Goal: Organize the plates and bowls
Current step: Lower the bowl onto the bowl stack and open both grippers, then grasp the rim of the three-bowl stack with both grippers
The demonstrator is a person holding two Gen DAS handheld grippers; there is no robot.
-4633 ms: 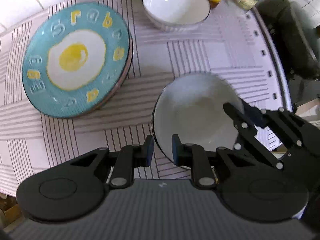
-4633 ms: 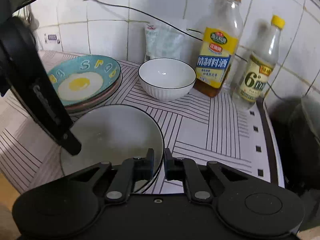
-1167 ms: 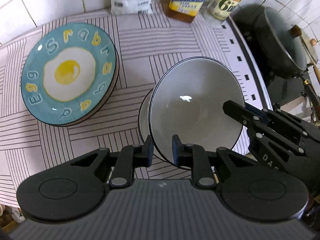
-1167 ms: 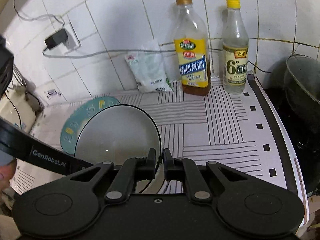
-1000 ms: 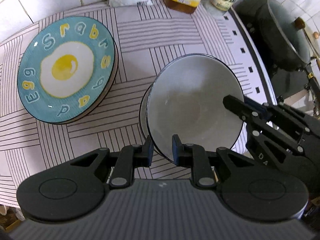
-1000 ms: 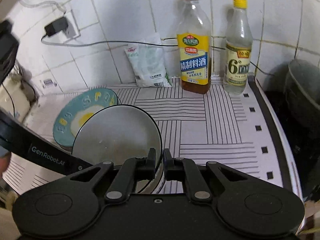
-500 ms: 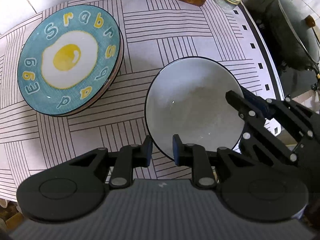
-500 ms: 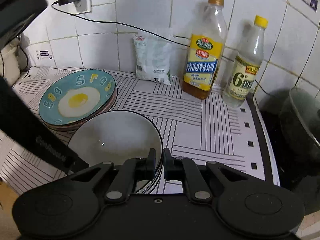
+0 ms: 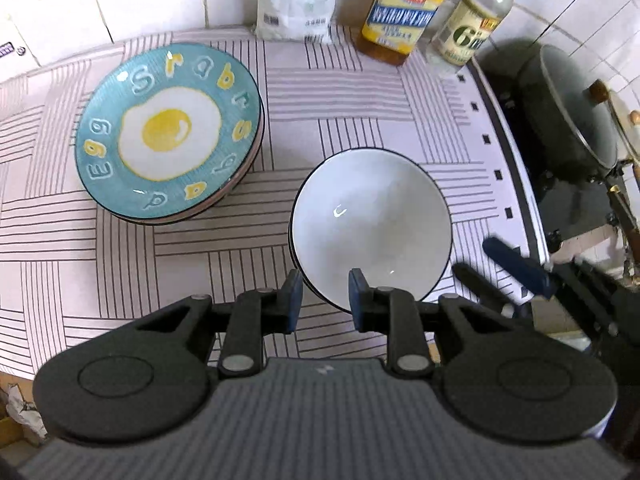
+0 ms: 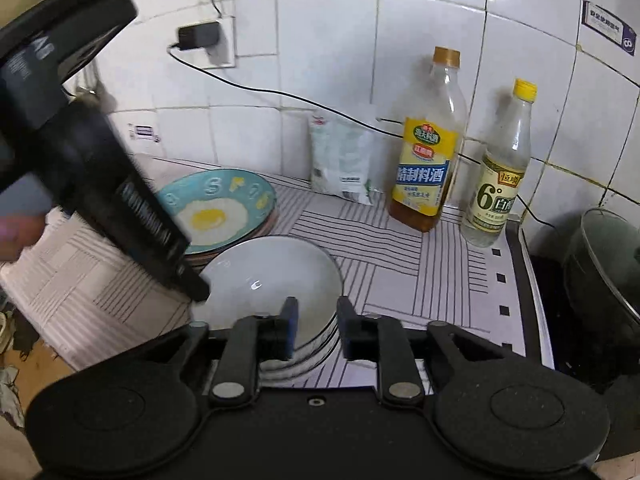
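A white bowl with a dark rim (image 9: 372,224) sits nested in a second bowl on the striped cloth; it also shows in the right wrist view (image 10: 272,284). A teal fried-egg plate (image 9: 168,132) tops a stack of plates to its left, also seen in the right wrist view (image 10: 224,208). My left gripper (image 9: 322,300) is open, its fingers apart on either side of the bowl's near rim. My right gripper (image 10: 316,328) is open at the bowl's right rim, not gripping it.
A white bag (image 9: 296,0), a yellow-labelled bottle (image 9: 404,8) and a clear bottle (image 9: 468,36) stand at the tiled wall. A dark pot (image 9: 568,120) sits on the stove to the right. The cloth's front edge is near.
Both grippers held the bowl and lowered it into the other bowl. Both have now opened and let go. The bowl rests in the lower one.
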